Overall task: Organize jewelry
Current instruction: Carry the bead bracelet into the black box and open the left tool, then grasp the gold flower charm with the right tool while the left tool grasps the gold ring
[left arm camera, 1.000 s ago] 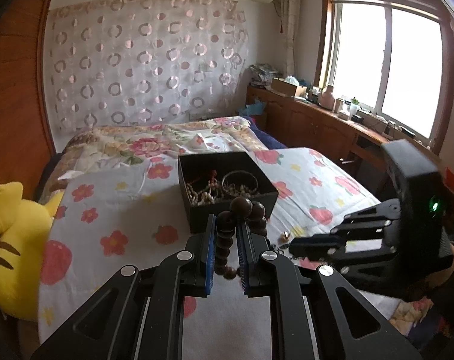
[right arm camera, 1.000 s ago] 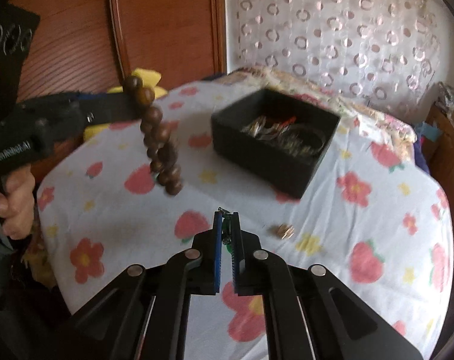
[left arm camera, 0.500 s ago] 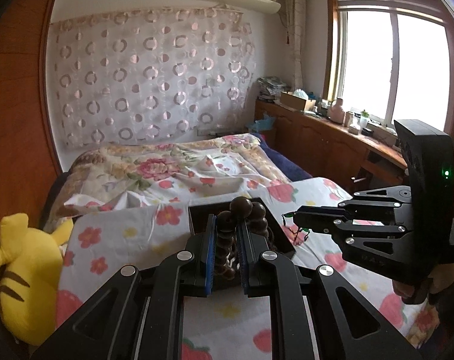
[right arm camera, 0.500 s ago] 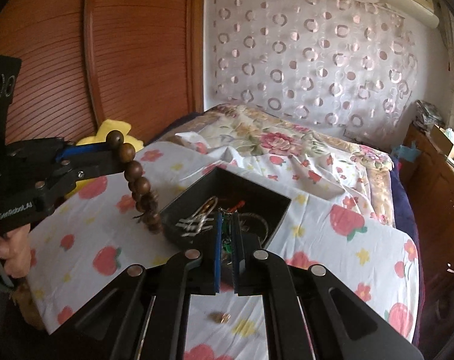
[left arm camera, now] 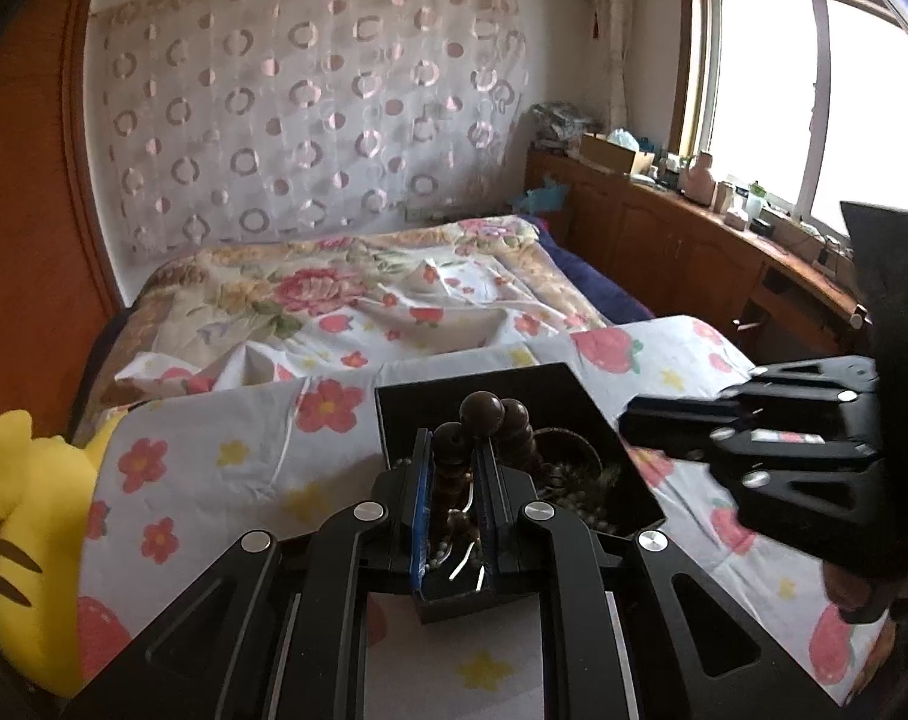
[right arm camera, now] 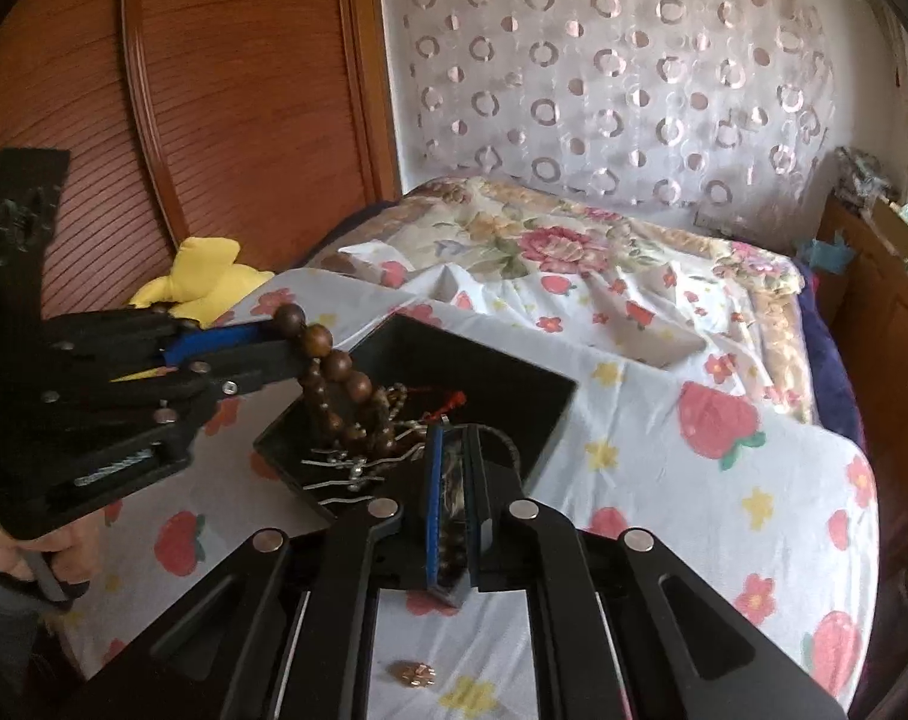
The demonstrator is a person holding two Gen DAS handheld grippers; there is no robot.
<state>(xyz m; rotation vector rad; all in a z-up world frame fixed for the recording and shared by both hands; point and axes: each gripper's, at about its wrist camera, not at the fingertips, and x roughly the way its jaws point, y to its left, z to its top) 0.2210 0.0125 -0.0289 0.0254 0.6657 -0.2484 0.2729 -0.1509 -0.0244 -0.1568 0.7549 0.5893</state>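
Note:
My left gripper is shut on a brown wooden bead bracelet, whose lower loop hangs into the black jewelry box on the flowered sheet. The box holds silver chains, bead strings and a red-tasselled piece. My right gripper is narrowly shut over the box's near side; something small and dark sits between its pads, unclear what. A small gold ornament lies on the sheet below the right gripper.
A yellow plush toy lies at the bed's left edge by the wooden headboard. A rumpled floral quilt lies behind the box. A wooden cabinet with clutter runs under the window on the right.
Both grippers moved forward over the black box. The bracelet, hanging beside the box before, now dips inside it. The right gripper dropped closer to the box's contents.

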